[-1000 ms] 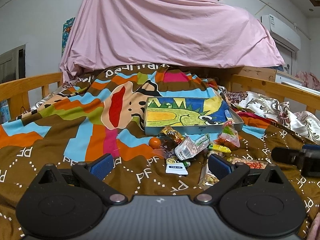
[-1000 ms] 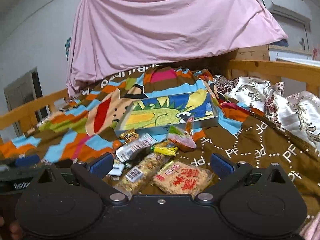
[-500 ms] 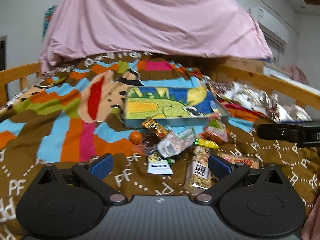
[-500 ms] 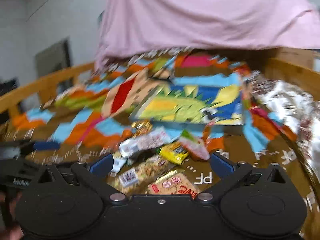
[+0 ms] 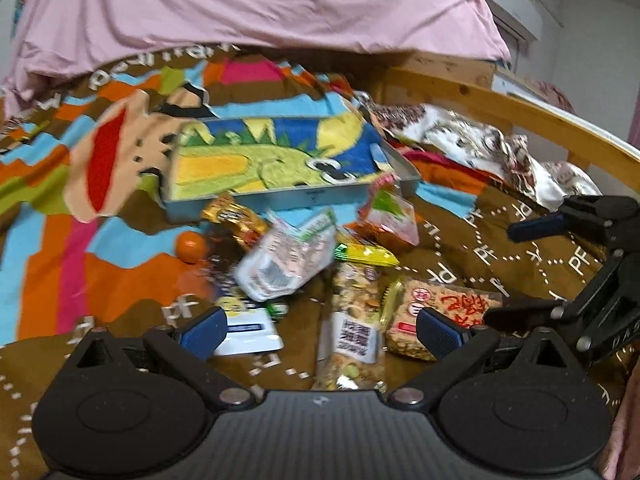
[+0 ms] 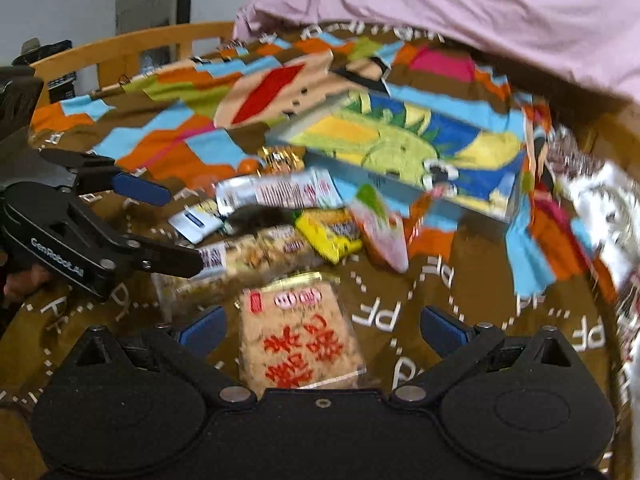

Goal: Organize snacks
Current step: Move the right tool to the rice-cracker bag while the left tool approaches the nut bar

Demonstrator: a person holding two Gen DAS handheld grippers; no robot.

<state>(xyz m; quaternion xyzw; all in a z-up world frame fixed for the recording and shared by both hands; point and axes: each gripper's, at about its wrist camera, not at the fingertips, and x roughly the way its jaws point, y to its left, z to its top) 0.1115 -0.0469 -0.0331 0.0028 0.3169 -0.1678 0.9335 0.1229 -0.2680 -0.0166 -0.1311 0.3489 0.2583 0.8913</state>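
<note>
A pile of snack packets lies on the patterned blanket before a shallow grey tray lined with a dinosaur picture; the tray also shows in the right wrist view. My left gripper is open and empty over a long nut bar and a white sachet. My right gripper is open and empty, straddling a rice cracker packet with red characters. That packet also shows in the left wrist view. A silver packet, a yellow packet, a pink-green packet and a small orange lie around.
A wooden bed rail runs along the right, another on the left. A pink sheet drapes over the back. Floral bedding is bunched at the right. The other gripper shows at each view's edge.
Both grippers have moved forward and down toward the snack pile. The right one has swung left over the rice cracker packet. Both stay open.
</note>
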